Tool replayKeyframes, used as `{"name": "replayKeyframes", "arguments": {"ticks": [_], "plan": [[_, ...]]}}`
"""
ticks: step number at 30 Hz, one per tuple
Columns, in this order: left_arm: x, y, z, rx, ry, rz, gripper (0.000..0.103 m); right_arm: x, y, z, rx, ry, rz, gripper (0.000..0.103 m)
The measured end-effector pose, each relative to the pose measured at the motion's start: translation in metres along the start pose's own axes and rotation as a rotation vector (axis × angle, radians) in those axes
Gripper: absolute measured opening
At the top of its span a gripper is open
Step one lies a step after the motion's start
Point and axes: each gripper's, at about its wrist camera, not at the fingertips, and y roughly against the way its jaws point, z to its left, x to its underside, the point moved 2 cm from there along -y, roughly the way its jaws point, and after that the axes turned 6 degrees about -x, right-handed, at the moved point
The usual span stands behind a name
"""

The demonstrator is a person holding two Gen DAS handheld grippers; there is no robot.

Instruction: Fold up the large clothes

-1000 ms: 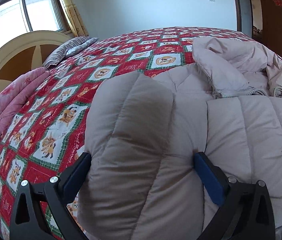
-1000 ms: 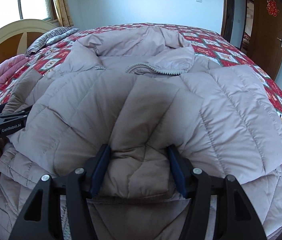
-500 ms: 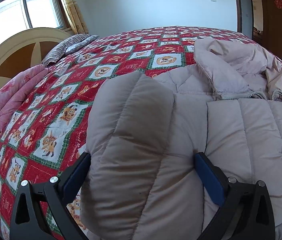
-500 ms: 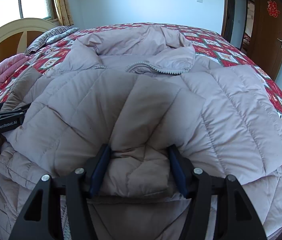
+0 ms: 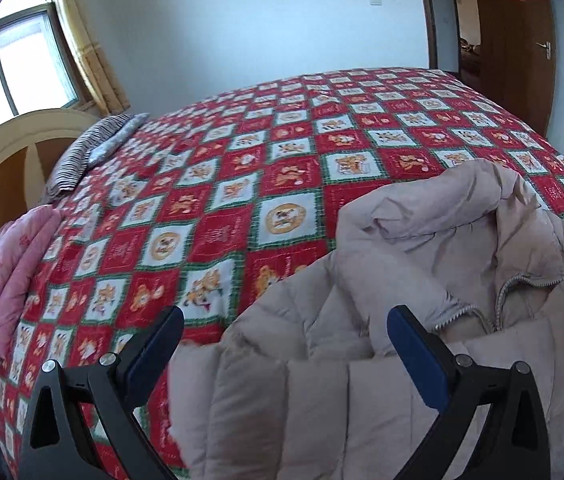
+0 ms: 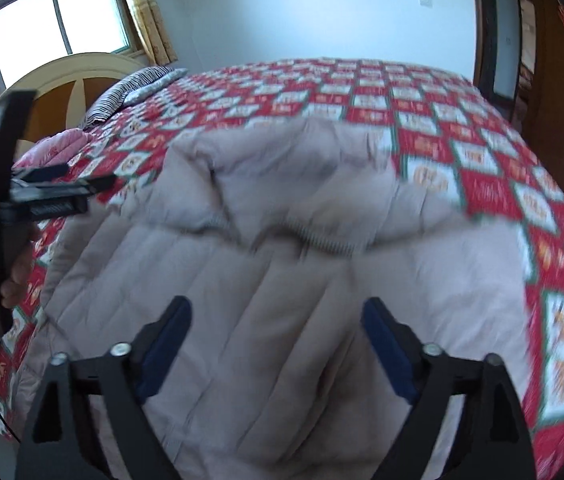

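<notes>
Both grippers hang over the bed with jaws wide apart: the right gripper has just been opening, gripping nothing. One quilted jacket lies at the bed's near edge beneath the left gripper.

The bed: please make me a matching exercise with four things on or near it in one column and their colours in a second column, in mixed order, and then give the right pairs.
Things:
1. jacket
2. bedspread
3. pillow
4. quilt

Colours:
A. pink
B. red and white checks with green lines
C. pale beige
D. black and white stripes

Pairs: 1-C, 2-B, 3-D, 4-A
</notes>
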Motion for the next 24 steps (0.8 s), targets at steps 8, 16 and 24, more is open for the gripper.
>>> {"name": "replayKeyframes", "arguments": {"ticks": [8, 16, 24], "plan": [[-0.040, -0.074, -0.025, 0.035, -0.047, 0.046, 0.102, -0.085, -0.057, -0.054, 0.109, 0.073, 0.048, 0.097], [-0.056, -0.105, -0.055, 0.075, -0.158, 0.042, 0.102, -0.122, -0.126, -0.063, 0.045, 0.231, 0.217, 0.097], [-0.063, -0.111, -0.061, 0.124, -0.188, 0.022, 0.068, -0.117, -0.155, -0.062, 0.068, 0.296, 0.328, 0.038]]}}
